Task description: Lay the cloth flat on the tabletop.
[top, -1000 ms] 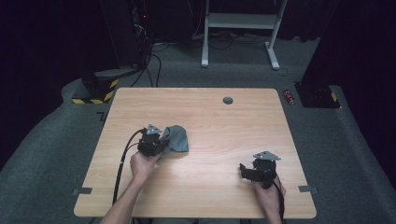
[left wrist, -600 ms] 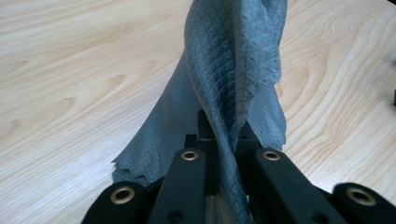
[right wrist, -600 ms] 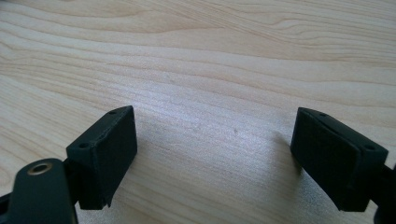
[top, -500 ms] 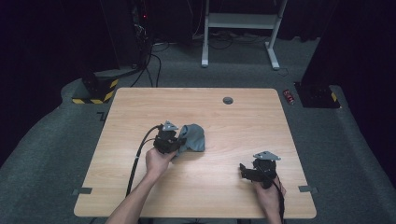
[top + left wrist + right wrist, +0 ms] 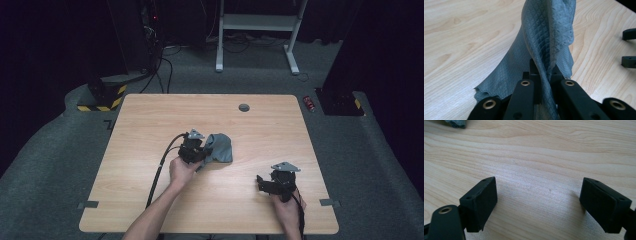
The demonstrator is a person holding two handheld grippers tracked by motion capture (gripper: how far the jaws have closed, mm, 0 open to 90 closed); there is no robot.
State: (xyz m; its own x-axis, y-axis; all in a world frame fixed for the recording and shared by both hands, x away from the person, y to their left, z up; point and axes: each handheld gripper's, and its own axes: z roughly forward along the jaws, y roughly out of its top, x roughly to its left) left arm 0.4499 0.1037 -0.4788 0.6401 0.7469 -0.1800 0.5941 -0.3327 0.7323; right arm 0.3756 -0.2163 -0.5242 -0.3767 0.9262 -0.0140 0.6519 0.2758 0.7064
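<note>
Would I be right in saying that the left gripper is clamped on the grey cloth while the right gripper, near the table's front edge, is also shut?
Not quite. The left gripper is indeed clamped on the grey cloth, but the right gripper is open: the right gripper view shows its jaws standing wide apart over bare table, with nothing between them.

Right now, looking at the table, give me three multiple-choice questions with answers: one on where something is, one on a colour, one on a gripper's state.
1. Where is the cloth?
A. near the table's middle
B. on the floor
C. at the far left corner

2. What colour is the cloth?
A. red
B. grey
C. yellow

3. How does the right gripper stand?
A. shut on the cloth
B. shut on nothing
C. open over bare wood

Answers:
1 A: it lies mid-table at the left gripper.
2 B: the left gripper view shows grey quilted fabric pinched between its fingers.
3 C: its fingers stand wide apart with only wood between.
</note>
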